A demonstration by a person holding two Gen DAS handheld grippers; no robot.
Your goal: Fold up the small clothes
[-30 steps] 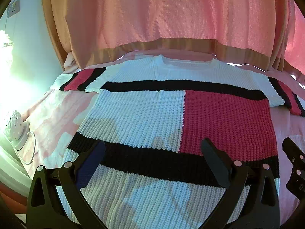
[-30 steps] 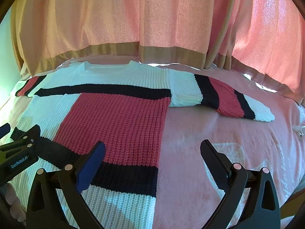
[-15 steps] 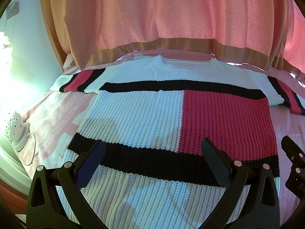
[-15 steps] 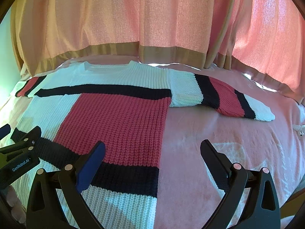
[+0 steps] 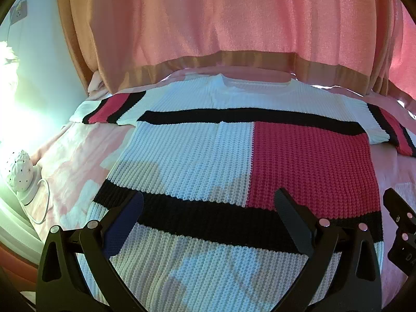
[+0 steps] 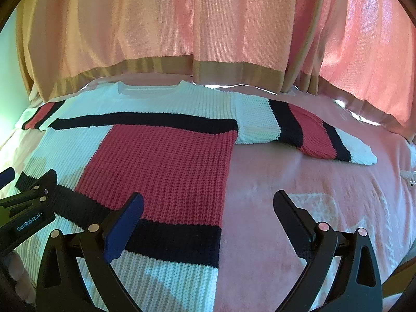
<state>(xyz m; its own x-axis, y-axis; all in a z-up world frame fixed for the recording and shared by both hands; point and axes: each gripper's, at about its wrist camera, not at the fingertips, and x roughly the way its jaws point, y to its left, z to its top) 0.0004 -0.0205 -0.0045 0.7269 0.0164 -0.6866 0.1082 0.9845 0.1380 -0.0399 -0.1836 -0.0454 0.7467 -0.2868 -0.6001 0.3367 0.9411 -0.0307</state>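
Observation:
A knitted sweater [image 5: 208, 156] in white, black and red blocks lies flat on a pink bed, neck toward the curtain, both sleeves spread out. It also shows in the right wrist view [image 6: 161, 161], with its right sleeve [image 6: 306, 130] stretched across the bed. My left gripper [image 5: 208, 208] is open and empty, hovering over the sweater's lower black band. My right gripper [image 6: 208, 210] is open and empty over the sweater's lower right edge. The left gripper also appears at the left edge of the right wrist view [image 6: 28, 208].
The pink bedspread [image 6: 312, 195] lies bare to the right of the sweater. Pink and tan curtains [image 5: 234, 39] hang behind the bed. A white dotted lamp [image 5: 20, 171] with a cable sits left of the bed. A white cord end [image 6: 409, 176] lies at the far right.
Both grippers have shifted slightly back and up over the sweater's hem; the view has drifted a little. The sweater has not moved and both grippers stay open.

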